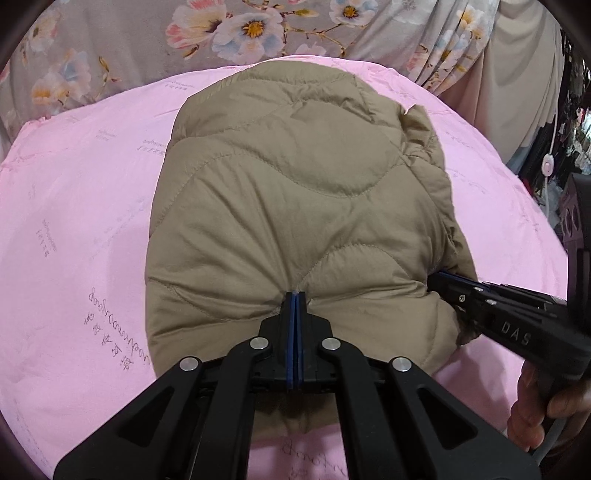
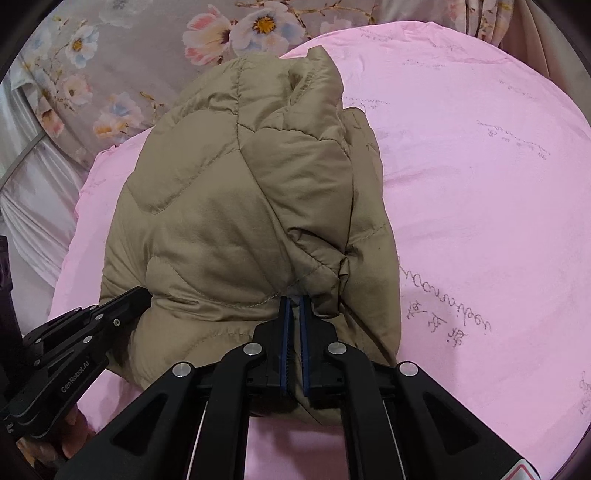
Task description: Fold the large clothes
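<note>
A tan quilted jacket [image 1: 295, 192] lies folded in a thick bundle on a pink bedsheet [image 1: 81, 229]. My left gripper [image 1: 295, 295] is shut on the jacket's near edge, pinching a fold of fabric. My right gripper [image 2: 294, 300] is shut on the same near edge further right, with fabric between its blue pads. The right gripper also shows in the left wrist view [image 1: 443, 280], pressed into the jacket's right side. The left gripper shows in the right wrist view [image 2: 140, 299] at the jacket's [image 2: 229, 192] left side. The jacket's underside is hidden.
The pink sheet [image 2: 480, 184] spreads wide to the right of the jacket. A grey floral cloth [image 1: 240, 26] lies along the far edge. A beige curtain [image 1: 517, 74] hangs at the far right, with a white cord and switch [image 1: 546, 166] beside it.
</note>
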`<control>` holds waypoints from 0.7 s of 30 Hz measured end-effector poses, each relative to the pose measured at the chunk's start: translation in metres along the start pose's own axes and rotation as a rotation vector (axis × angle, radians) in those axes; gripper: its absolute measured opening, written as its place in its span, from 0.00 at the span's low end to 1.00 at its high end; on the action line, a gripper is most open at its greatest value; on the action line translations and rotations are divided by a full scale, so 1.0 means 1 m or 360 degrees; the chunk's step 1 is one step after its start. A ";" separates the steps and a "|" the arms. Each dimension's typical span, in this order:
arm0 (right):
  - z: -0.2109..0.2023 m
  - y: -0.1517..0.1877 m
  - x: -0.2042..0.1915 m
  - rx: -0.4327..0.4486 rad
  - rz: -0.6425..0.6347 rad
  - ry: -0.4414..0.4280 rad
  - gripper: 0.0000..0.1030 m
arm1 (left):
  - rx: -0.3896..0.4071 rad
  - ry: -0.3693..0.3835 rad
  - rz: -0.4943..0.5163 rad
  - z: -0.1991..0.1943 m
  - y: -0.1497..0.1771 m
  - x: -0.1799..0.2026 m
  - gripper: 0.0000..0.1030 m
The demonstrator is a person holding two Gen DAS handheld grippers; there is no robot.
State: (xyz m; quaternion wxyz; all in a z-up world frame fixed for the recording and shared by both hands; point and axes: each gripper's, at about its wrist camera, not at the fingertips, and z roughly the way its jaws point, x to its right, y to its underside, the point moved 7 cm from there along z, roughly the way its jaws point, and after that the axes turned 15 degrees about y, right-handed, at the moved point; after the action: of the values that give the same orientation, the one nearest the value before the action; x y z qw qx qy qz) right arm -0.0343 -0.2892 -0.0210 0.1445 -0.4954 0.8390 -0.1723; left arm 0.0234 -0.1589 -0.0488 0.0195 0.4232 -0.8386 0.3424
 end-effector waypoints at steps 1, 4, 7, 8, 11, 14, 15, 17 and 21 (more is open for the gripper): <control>-0.014 -0.007 -0.002 0.0056 -0.0024 0.0003 0.11 | 0.0003 0.0029 -0.0017 -0.007 -0.003 -0.001 0.01; -0.053 -0.039 -0.005 0.0269 -0.0054 0.0036 0.13 | 0.0124 0.0056 -0.0012 -0.035 -0.029 -0.002 0.01; -0.068 -0.078 -0.009 0.0420 -0.0015 0.0011 0.13 | 0.0262 0.0007 0.0016 -0.056 -0.071 -0.003 0.01; -0.066 -0.092 -0.010 0.0447 0.0007 0.0037 0.13 | 0.0291 0.0012 0.0010 -0.056 -0.083 -0.004 0.01; -0.045 -0.121 -0.016 0.0417 0.0058 0.0010 0.13 | 0.0308 -0.0052 -0.0040 -0.037 -0.117 -0.018 0.01; -0.013 -0.133 -0.024 0.0332 0.0065 0.0035 0.13 | 0.0248 -0.0051 -0.0121 -0.004 -0.131 -0.033 0.01; 0.000 -0.133 -0.024 0.0293 0.0060 0.0063 0.13 | 0.0225 -0.0050 -0.0145 0.008 -0.132 -0.035 0.01; 0.025 -0.128 -0.023 0.0212 0.0062 0.0078 0.10 | 0.0192 -0.0061 -0.0178 0.028 -0.131 -0.042 0.01; 0.054 -0.121 -0.021 0.0169 0.0057 0.0104 0.00 | 0.0202 -0.0123 -0.0114 0.042 -0.130 -0.040 0.01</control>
State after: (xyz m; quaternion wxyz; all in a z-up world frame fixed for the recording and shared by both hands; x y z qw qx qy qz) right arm 0.0922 -0.3325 -0.0153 0.1460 -0.4661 0.8417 -0.2300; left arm 0.1542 -0.2087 -0.0215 -0.0275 0.4661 -0.7998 0.3773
